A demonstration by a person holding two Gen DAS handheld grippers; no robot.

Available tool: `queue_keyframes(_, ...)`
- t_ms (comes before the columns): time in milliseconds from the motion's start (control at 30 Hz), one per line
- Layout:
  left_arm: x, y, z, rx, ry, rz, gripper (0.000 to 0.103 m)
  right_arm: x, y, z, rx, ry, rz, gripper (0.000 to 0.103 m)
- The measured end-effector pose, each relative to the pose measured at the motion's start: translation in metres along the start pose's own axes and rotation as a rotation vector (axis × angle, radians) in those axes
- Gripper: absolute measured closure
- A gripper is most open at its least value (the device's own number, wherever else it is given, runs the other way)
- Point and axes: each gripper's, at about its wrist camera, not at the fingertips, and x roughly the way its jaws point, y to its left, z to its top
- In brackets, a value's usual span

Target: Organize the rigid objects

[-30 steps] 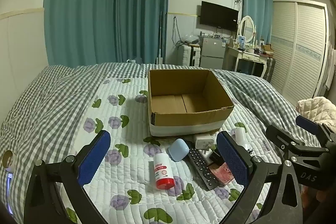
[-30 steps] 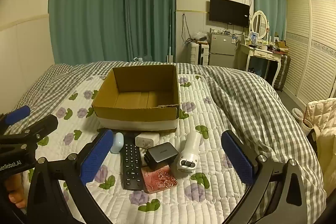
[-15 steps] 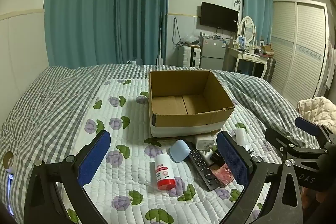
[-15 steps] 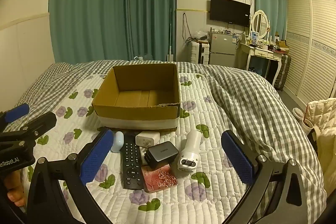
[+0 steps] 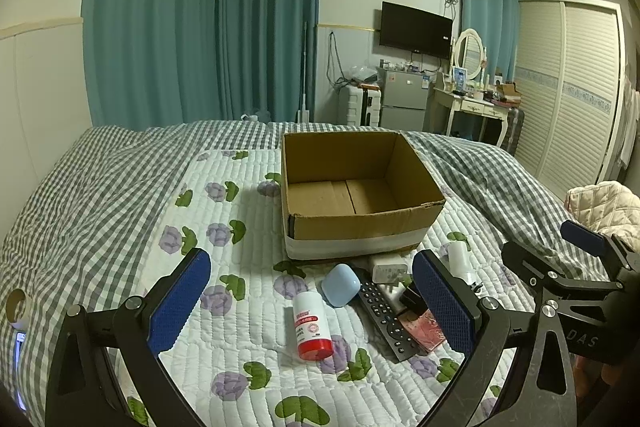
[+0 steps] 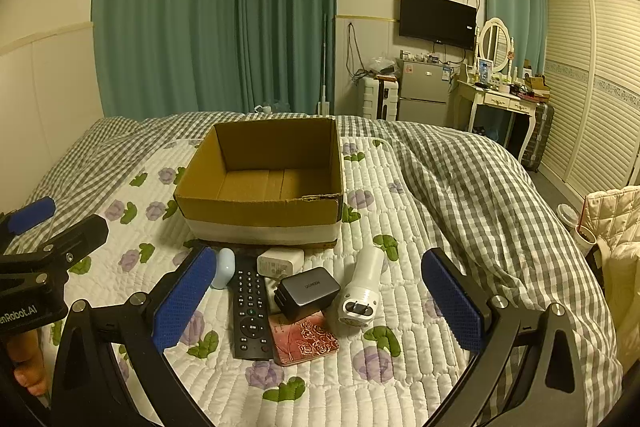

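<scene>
An open, empty cardboard box (image 5: 360,223) (image 6: 260,213) stands on the quilted bed. In front of it lie a white bottle with a red cap (image 5: 311,325), a light blue case (image 5: 341,284) (image 6: 223,267), a black remote (image 6: 250,311) (image 5: 386,315), a white charger (image 6: 280,262), a dark grey charger (image 6: 306,291), a white cylindrical device (image 6: 362,291) and a red patterned wallet (image 6: 306,341). My left gripper (image 5: 310,305) is open and empty above the bottle. My right gripper (image 6: 318,305) is open and empty above the chargers.
The bed has a white floral quilt (image 5: 224,267) with a grey checked duvet (image 6: 472,187) on both sides. A fridge, a dressing table and a wardrobe (image 6: 592,99) stand beyond the bed's far right. Teal curtains hang behind.
Both grippers have shifted very slightly; the objects and the box have not moved. Both stay open.
</scene>
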Motion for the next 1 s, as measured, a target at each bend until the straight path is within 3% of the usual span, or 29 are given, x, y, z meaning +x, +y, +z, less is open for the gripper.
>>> queue_keyframes(1000, 0.0003, -0.0032, -0.0033, 0.008, -0.003, 0.003, 0.000, 0.0020, -0.0024, 0.0016, 0.008, 0.017, -0.002, 0.000)
